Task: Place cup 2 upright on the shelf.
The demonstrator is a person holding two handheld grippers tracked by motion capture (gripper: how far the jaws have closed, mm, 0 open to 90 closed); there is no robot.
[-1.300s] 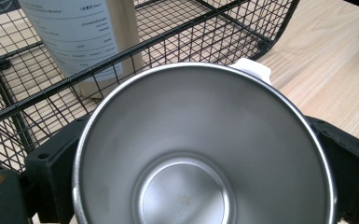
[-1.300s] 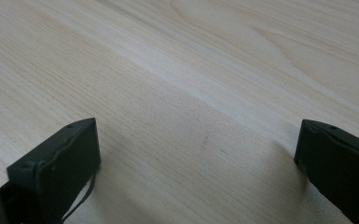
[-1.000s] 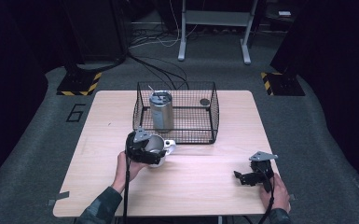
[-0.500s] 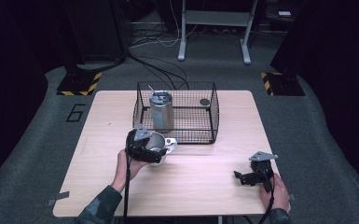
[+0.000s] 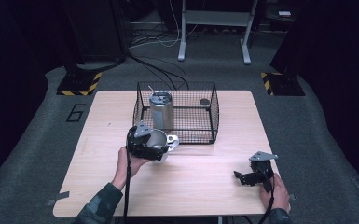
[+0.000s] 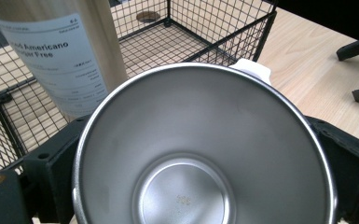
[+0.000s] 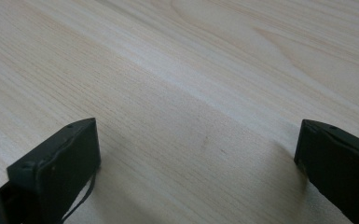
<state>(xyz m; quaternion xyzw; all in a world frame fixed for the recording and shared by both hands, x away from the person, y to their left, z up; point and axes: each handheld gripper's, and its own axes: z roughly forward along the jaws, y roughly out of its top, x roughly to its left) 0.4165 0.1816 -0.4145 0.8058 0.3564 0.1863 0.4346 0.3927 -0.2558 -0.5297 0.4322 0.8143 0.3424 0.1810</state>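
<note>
**Left gripper clamps steel mug at basket front; right gripper idle, jaws spread**

Left gripper [image 5: 155, 148] sits left of table centre, jaws pinching a steel mug [image 5: 158, 141] on both sides of its wall. Left gripper view: mug [image 6: 200, 149] mouth faces the camera, empty, shiny bottom visible, black jaws at 8 and 3 o'clock of the rim. White handle [image 5: 172, 139] sticks out at 3 o'clock of the mug in the high view, at 1 o'clock of the rim in the left gripper view. Mug is just in front of the wire basket [image 5: 210, 122], near its front left corner; touching the mesh or not, cannot tell.

Inside basket: tall metal can [image 5: 161, 110] upright at the left end, at 12 o'clock of the mug; label text partly readable in left gripper view [image 6: 56, 60]. Small dark round disc [image 5: 204, 101] on the basket floor at back right, well apart from the can.

Right gripper [image 5: 248, 177] at 4 o'clock of the mug, well apart, near the front right of the wooden table [image 5: 98, 121]. Jaws wide apart, holding nothing; right gripper view shows bare wood grain between them. Person's hand [image 5: 276, 191] behind it.
</note>
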